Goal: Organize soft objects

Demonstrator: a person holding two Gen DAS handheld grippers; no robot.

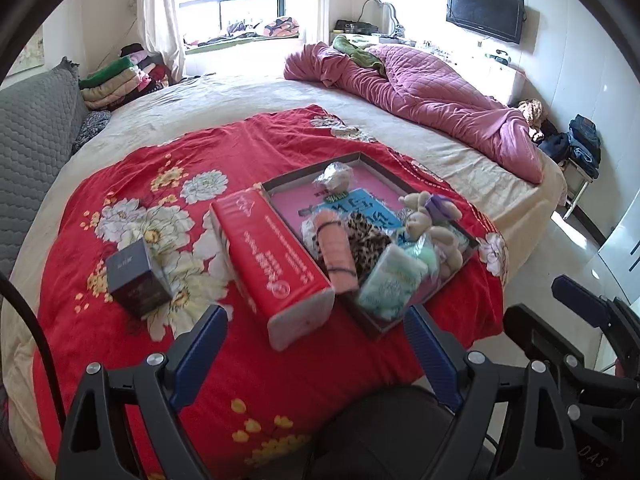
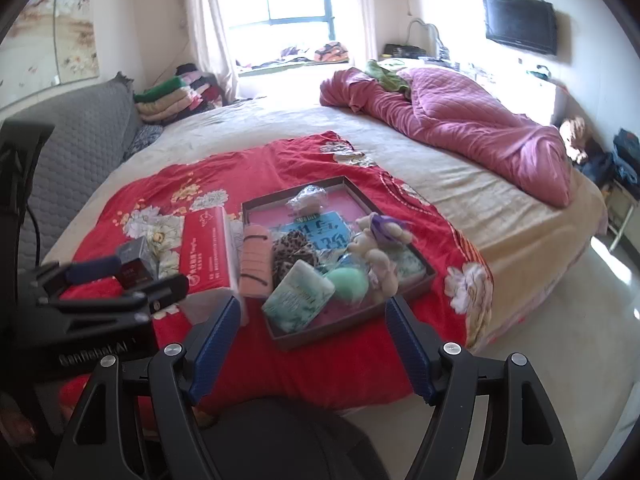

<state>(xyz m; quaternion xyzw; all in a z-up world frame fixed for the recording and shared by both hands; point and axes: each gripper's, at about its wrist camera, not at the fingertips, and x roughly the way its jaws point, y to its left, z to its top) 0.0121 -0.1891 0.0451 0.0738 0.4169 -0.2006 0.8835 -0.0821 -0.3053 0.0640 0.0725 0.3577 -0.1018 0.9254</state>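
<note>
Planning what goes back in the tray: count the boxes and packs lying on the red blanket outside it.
2: the long red tissue pack lies against the tray's left wall, and the small dark box stands further left. Nothing seems hidden.

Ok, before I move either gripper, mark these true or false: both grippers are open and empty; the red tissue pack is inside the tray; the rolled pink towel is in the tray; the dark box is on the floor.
1. Both grippers are open and empty. True: the left gripper and the right gripper hold nothing.
2. The red tissue pack is inside the tray. False: it lies on the red blanket beside the tray.
3. The rolled pink towel is in the tray. True.
4. The dark box is on the floor. False: it stands on the blanket, beyond the tissue pack from the tray.
</note>
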